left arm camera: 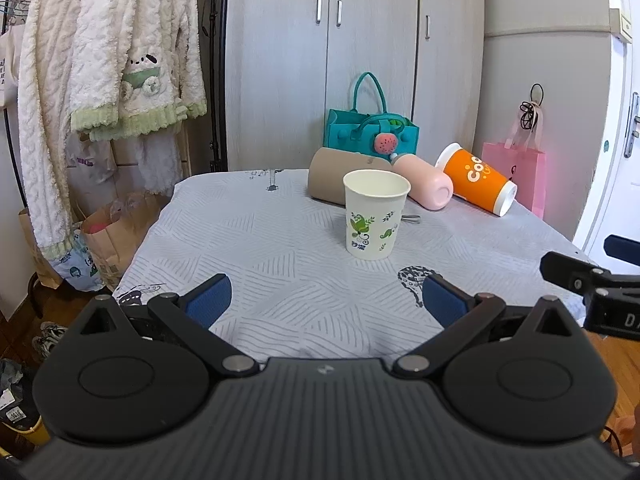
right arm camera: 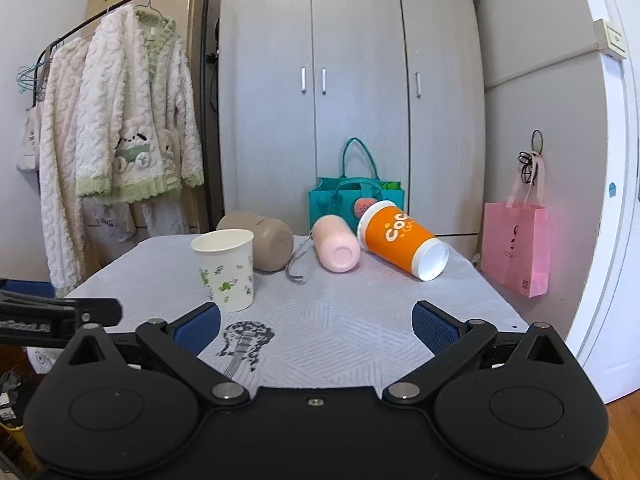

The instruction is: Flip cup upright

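Paper cup (left arm camera: 376, 214) is already standing upright, mouth up, on the grey patterned table cover (left arm camera: 256, 248), near the middle of the table and just in front of the tan cup (left arm camera: 340, 178). Tan cup, pink bottle (left arm camera: 424, 184) and orange cup (left arm camera: 476, 184) are all lying on their sides behind it, so judging from the layout, flipping may still be pending for those three.

Left gripper (left arm camera: 328, 300) is hovering low at the near edge with its jaws spread wide, holding nothing; paper cup is sitting ahead of it, apart from both blue pads (left arm camera: 208, 300). Right gripper (right arm camera: 316, 322) is also hanging spread and empty, pointing roughly between the paper cup and the pink bottle (right arm camera: 336, 244), with the orange cup (right arm camera: 402, 246) off to its right.

Risks from here:
- Reaching past for the tan cup is likely knocking the light paper cup over, since it is standing right in the path.
- Pink bottle and orange cup are lying close together, possibly touching; grabbing one could be rolling the other toward the table edge.
- Bottle's grey strap (right arm camera: 298, 260) is trailing on the cover and could be snagging a finger.
- Squeezing the paper cup hard would be crushing it.
- Soft cover might be bunching under a dragged gripper.
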A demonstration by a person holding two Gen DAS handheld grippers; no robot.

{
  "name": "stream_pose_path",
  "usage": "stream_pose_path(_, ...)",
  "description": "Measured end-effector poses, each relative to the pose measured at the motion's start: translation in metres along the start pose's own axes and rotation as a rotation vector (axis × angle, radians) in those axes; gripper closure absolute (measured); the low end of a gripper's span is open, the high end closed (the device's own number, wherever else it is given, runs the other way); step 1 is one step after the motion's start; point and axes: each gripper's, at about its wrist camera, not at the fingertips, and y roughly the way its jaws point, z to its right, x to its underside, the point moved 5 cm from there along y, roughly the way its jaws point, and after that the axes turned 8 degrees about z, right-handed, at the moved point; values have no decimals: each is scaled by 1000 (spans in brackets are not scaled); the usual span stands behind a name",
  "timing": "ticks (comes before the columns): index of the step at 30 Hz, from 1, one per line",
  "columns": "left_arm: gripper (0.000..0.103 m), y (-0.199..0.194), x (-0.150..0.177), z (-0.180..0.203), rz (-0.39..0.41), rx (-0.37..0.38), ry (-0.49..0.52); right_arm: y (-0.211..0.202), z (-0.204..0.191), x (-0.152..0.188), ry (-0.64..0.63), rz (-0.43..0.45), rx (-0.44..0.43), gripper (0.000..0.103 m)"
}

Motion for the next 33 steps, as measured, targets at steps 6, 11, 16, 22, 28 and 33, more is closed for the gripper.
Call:
stream_pose_path(6,0,1,2,-3,9,-11,-17,3,6,3,18,-19,16,0)
stream_pose_path(11,0,1,1,-6,16,-34,0,5,6,4,-8,-24,37,0)
stream_pose_path(16,0,0,0,-8,18,-59,-8,7,5,2,-2,-32,48,0)
stream_pose_path(22,0,5,4,-13,-14,-63,-38,2,-3,0,-24,-11,77,0)
stream_pose_path(28,0,9,8,-16,-44,-54,-80,0,-6,-1,-20,-14,69,0)
stream_pose_path(33,0,11,9,-15,-52,-67,-59,1,-6,0,-22,-17,69,0)
